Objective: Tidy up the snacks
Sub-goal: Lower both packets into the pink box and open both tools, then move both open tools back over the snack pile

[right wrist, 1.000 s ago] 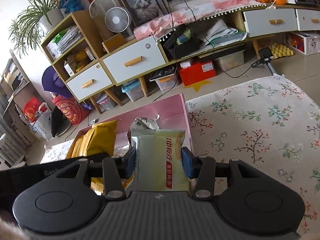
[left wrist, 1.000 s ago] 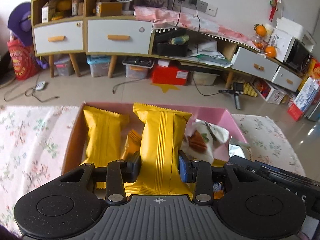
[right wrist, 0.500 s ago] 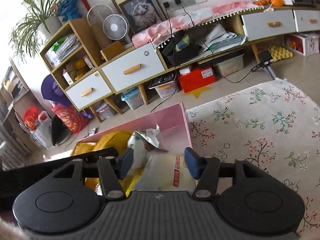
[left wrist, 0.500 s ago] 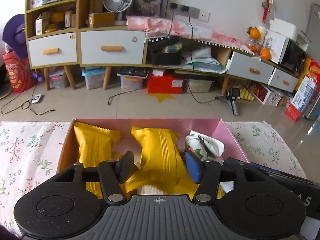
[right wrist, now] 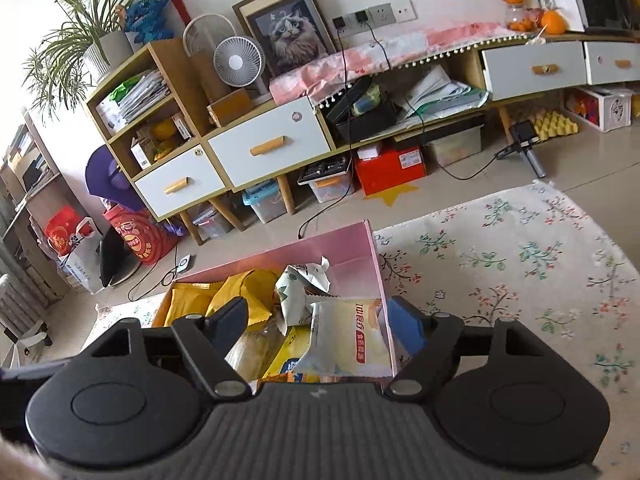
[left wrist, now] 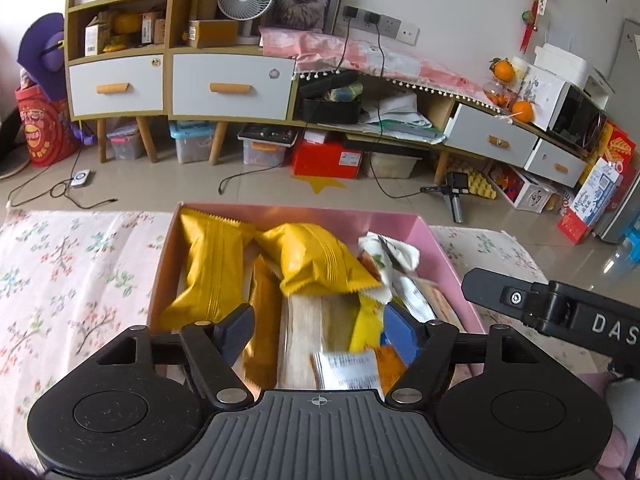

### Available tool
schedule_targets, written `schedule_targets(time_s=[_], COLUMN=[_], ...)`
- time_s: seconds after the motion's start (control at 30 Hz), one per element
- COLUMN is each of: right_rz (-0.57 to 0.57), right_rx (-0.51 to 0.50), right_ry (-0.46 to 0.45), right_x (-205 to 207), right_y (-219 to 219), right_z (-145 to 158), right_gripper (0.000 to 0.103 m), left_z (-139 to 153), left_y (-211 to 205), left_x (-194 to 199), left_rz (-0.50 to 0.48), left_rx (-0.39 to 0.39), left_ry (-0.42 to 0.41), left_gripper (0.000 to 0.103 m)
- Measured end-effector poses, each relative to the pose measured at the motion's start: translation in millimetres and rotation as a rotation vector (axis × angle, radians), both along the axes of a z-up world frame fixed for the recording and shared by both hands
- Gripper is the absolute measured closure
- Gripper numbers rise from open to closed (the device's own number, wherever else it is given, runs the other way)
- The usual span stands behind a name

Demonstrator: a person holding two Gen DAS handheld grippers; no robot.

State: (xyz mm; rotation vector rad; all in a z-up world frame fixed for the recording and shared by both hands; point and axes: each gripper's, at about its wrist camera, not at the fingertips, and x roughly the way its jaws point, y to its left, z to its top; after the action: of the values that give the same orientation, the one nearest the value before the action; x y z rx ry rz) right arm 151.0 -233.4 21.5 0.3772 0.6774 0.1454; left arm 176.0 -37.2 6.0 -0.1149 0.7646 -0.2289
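Both grippers had just let go: the left gripper [left wrist: 320, 332] had been opening and its yellow packet [left wrist: 316, 262] now lay loose in the pink box [left wrist: 444, 264], while the right gripper [right wrist: 312, 326], also just opening, had dropped the pale green packet [right wrist: 352, 336] against the box's wall at three o'clock. Neither tool pinched anything. Snacks filled the box from nine to three o'clock. No loose snacks showed on the floral cloth [right wrist: 520, 264], so the tidying looked nearly finished.
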Motion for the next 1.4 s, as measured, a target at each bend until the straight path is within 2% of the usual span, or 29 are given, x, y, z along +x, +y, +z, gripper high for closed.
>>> schedule_targets(time_s=[0.23, 0.43, 0.67, 0.83, 0.9, 1.0, 1.17, 1.33, 1.4], right_rz=[0.029, 0.041, 0.072, 0.101, 0.121, 0.142, 0.158, 0.157, 0.159], right_rx=[-0.048, -0.045, -0.122, -0.136, -0.147, -0.194, -0.242, -0.281, -0.293], right_ry=[0.055, 0.089, 0.12, 0.139, 0.144, 0.139, 0.136, 0.138, 0.139], right_x=[-16.8, -32.2, -52.3, -68.4, -75.6, -80.1, -80.2, -77.7, -76.8], right_y=[2.2, 1.9, 5.3, 8.8, 12.1, 16.7, 12.7, 7.6, 6.4], right_z=[8.3, 13.7, 10.3, 2.0, -2.3, -5.7, -16.3, -31.2, -37.6], right_gripper=[0.015, 0.007, 0.003, 0.001, 0.001, 0.001, 0.0, 0.001, 0.0], left_z=[14.8, 20.4, 19.5, 8.3, 0.6, -12.1, -34.0, -41.7, -44.5], left_y=[10.5, 22.7, 42.6, 53.4, 54.6, 52.9, 55.1, 60.8, 60.1], left_x=[-35.7, -65.6, -96.2, -114.5, -118.3, -119.8, -116.7, -119.2, -120.3], left_rz=[0.004, 0.019, 0.052, 0.084, 0.091, 0.095, 0.1, 0.115, 0.109], left_rx=[0.0, 0.006, 0.006, -0.022, -0.008, 0.001, -0.031, -0.114, -0.118], left_ry=[0.005, 0.027, 0.056, 0.071, 0.087, 0.124, 0.187, 0.155, 0.134], left_gripper=[0.02, 0.01, 0.004, 0.004, 0.004, 0.004, 0.004, 0.004, 0.004])
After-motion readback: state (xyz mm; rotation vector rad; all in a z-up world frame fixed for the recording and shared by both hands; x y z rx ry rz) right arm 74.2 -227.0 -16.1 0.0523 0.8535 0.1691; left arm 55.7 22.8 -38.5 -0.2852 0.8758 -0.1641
